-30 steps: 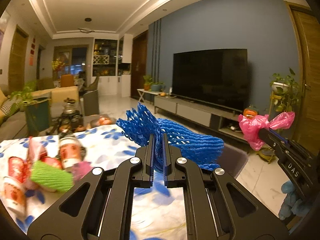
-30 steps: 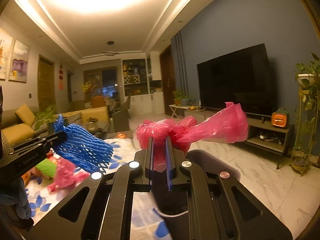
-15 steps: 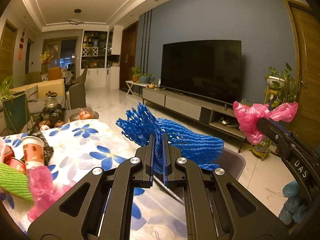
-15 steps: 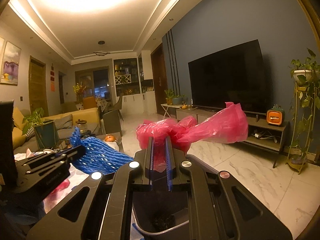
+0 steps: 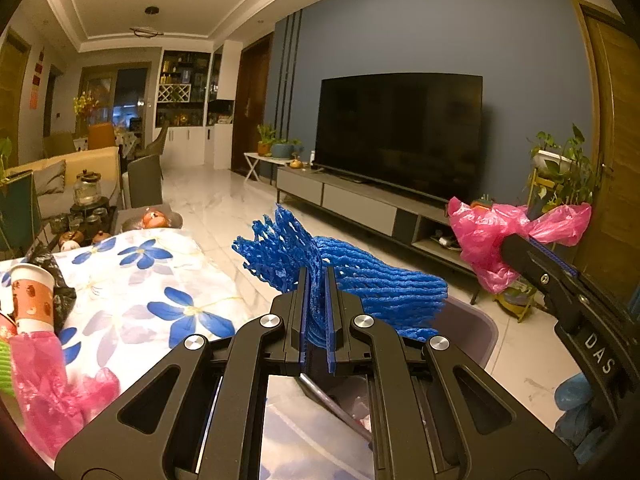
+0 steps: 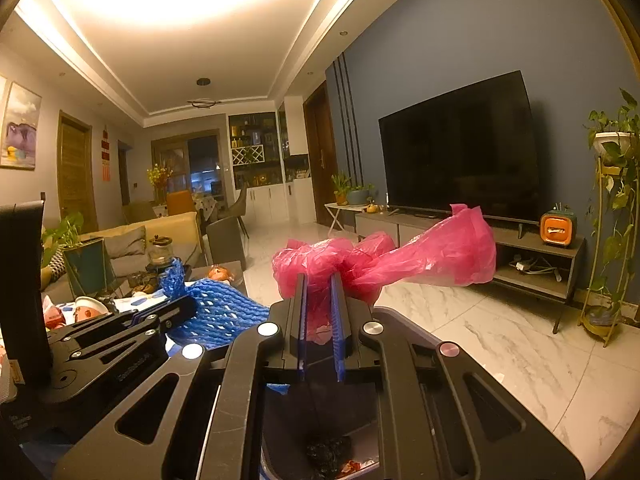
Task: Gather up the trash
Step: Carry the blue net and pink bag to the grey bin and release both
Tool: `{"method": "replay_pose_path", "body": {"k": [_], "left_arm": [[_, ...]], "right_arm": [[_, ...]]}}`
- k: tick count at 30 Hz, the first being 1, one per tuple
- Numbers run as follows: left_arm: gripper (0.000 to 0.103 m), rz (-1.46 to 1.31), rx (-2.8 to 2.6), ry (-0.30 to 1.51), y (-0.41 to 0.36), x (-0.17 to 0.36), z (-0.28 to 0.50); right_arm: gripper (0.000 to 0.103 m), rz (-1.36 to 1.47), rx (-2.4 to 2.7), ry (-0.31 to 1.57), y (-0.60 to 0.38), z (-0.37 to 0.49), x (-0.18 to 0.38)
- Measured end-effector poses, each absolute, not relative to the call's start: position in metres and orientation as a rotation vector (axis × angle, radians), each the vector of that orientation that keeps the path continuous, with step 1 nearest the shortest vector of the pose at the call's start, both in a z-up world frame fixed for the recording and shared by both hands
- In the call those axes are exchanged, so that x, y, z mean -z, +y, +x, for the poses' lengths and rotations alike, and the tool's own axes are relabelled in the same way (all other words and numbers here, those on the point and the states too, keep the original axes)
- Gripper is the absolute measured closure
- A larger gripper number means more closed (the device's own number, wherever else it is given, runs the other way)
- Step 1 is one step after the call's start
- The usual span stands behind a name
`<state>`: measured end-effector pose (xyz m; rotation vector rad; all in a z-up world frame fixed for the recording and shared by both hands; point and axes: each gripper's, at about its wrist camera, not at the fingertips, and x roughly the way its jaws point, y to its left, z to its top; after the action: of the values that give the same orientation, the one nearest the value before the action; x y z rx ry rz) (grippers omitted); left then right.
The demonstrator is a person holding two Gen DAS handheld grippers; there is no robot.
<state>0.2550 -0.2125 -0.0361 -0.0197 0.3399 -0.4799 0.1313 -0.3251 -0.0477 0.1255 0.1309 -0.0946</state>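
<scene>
Both fingers of the left gripper (image 5: 316, 276) are pinched tight on a blue foam net (image 5: 360, 276), which sits right betw. the pads and fans out ahead and to the right of the tips; its long axis runs roughly left-right across the tips, frayed open end up-left, fuller end right. Right gripper (image 6: 320, 280) fingers are likewise squeezed together on a pink plastic bag (image 6: 384, 264), w/ the crumpled bulk just ahead of the tips and a long tail stretching off to the right, so its long axis is also sideways, tail end right. Below and just ahead of both sets of fingers is a grey bin (image 5: 472, 328), open top, w/ dark scraps at the bottom in the right wrist view. Vs. 0.5 s ago: both grips unchanged, but the bin now fills more of the space under the right fingers, and the floral tablecloth (image 5: 132, 280) w/ paper cup (image 5: 32, 296) and loose pink bag (image 5: 48, 392) has slid further left of the left fingers.
</scene>
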Motion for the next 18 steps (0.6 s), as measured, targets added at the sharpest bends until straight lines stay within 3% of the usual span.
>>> {"method": "replay_pose_path", "body": {"k": [13, 18], "left_arm": [[0.096, -0.029, 0.511, 0.383, -0.227, 0.045, 0.275], [0.094, -0.008, 0.55, 0.405, -0.234, 0.051, 0.278]], "right_arm": [[0.087, 0.155, 0.085, 0.139, -0.331, 0.138, 0.048], [0.078, 0.171, 0.095, 0.137, -0.333, 0.136, 0.047]]}}
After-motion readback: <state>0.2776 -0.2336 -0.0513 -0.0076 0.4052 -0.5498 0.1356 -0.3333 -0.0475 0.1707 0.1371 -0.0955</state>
